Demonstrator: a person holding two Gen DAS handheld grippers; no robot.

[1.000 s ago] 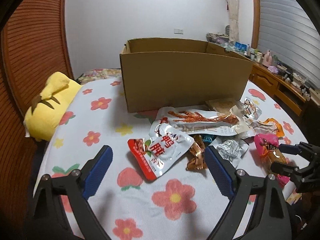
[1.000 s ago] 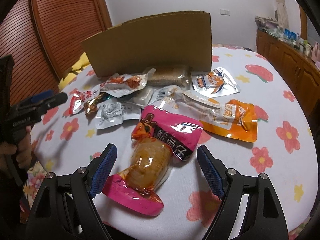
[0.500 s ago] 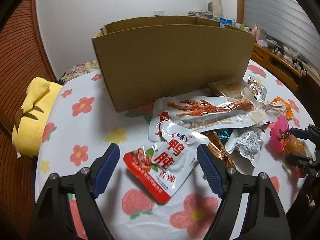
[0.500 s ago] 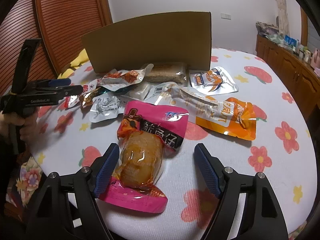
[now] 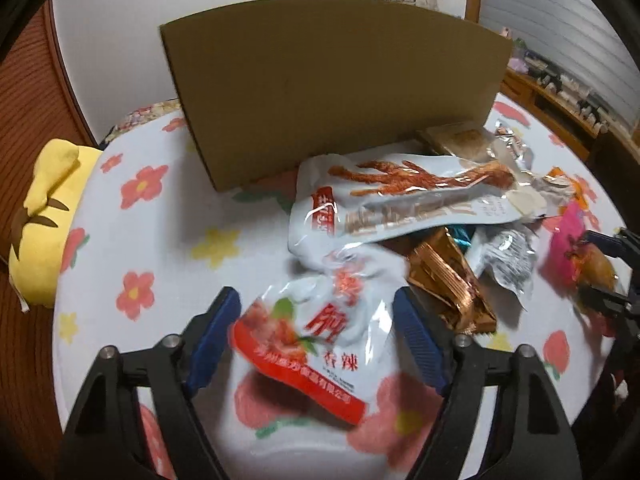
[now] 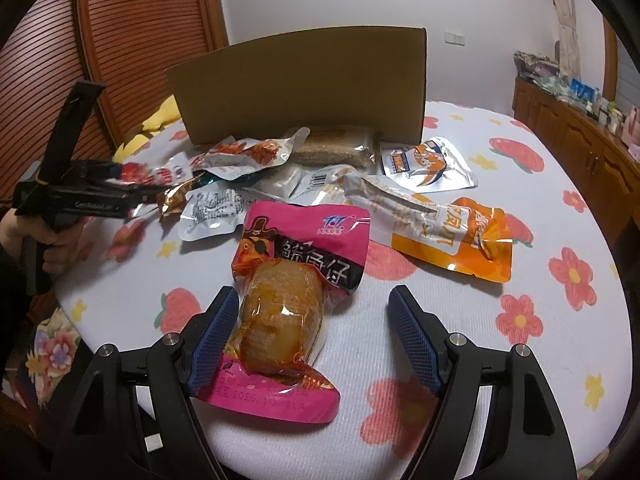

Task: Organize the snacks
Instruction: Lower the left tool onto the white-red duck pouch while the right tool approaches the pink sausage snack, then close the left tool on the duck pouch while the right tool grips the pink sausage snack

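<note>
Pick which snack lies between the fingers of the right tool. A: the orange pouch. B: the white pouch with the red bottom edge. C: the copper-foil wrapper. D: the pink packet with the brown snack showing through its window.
D: in the right wrist view the pink packet lies between the fingers of the right tool, against one pad, while the orange pouch lies farther back on the flowered cloth.

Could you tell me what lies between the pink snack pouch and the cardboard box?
In the right wrist view, a silver crumpled packet and a clear-wrapped brown bar lie between the pink snack pouch and the cardboard box.
</note>
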